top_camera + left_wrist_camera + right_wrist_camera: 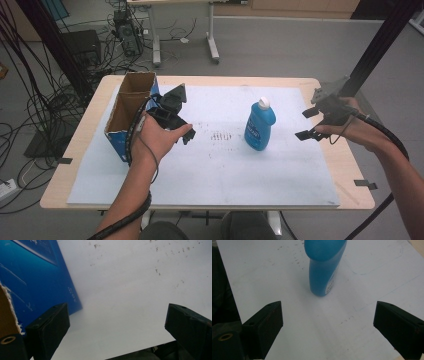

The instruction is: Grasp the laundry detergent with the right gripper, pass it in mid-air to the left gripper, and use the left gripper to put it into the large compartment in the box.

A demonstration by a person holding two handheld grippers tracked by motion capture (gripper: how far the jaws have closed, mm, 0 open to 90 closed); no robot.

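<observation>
Our right gripper hangs with jaws wide and empty, the blue bottle standing untouched ahead of it. Our left gripper, also spread and empty, waits beside the open box. Nothing is grasped yet; everything remains.

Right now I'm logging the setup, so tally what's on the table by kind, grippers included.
Blue bottle: 1
Open cardboard box: 1
White mat: 1
Grippers, left gripper and right gripper, both open and holding nothing: 2
Total: 5
</observation>
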